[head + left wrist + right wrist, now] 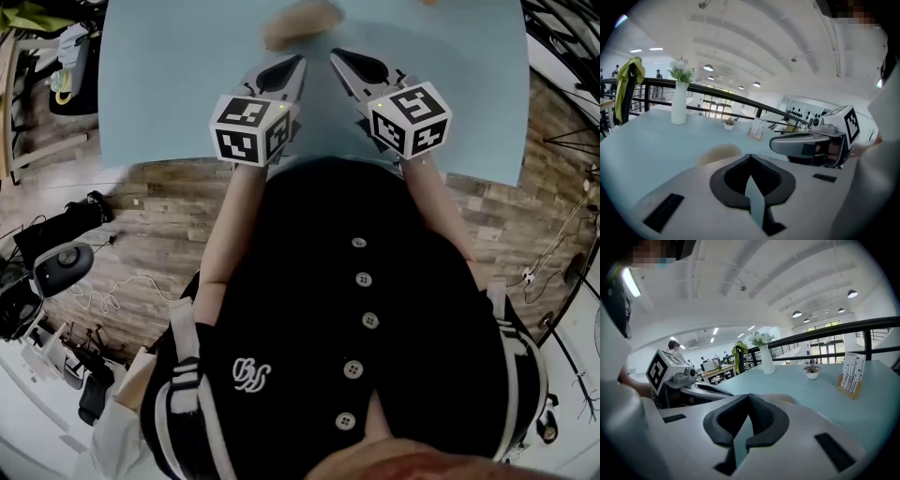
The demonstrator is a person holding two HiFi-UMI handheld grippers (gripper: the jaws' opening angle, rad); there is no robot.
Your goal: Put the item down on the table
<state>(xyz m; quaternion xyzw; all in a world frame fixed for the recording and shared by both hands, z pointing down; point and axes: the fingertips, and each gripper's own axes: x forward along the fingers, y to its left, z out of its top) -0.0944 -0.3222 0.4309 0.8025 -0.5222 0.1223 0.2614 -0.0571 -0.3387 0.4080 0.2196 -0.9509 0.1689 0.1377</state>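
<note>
My left fingers (279, 77) and right fingers (364, 69) are pressed together, empty — the tan item (300, 22) lies on the table (169, 84) at top centre, just beyond them — set down, I judge.

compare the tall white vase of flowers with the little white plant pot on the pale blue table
The tall white vase is slender and high; the little white plant pot is low and bowl-like. The vase holds white flowers, the pot a small darker plant. Both are white and stand upright on the pale blue table.
</note>
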